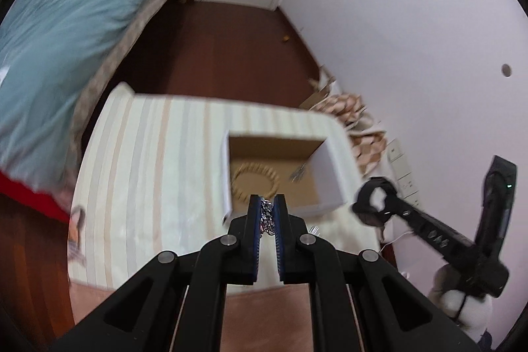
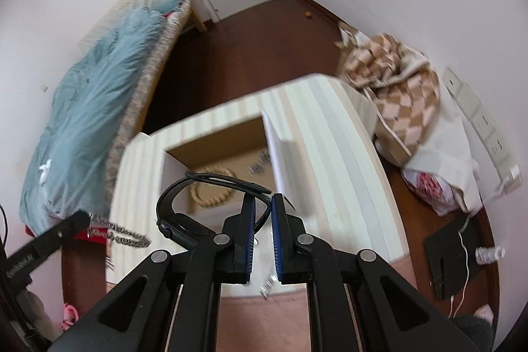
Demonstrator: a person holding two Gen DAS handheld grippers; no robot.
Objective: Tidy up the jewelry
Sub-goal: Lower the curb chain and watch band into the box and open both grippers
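Note:
My left gripper (image 1: 267, 203) is shut on a silver chain (image 1: 267, 216), held above the near edge of the open cardboard box (image 1: 326, 174); in the right wrist view the chain (image 2: 122, 233) hangs from it at the left. A beaded bracelet (image 1: 255, 183) and a small silver piece (image 1: 298, 174) lie in the box. My right gripper (image 2: 262, 203) is shut on the strap of a black smartwatch (image 2: 186, 225), near the box (image 2: 274, 147) with the bracelet (image 2: 213, 188) below. The right gripper with the watch (image 1: 373, 200) also shows in the left wrist view.
The box sits on a striped cream table (image 1: 148, 170) over dark wood floor (image 1: 231, 48). A bed with a teal blanket (image 1: 59, 32) is at the left. A checkered blanket (image 2: 396, 81), a white bag (image 2: 442, 174) and a black device (image 2: 448, 256) lie at the right. A small silver item (image 2: 269, 282) lies near the table's front edge.

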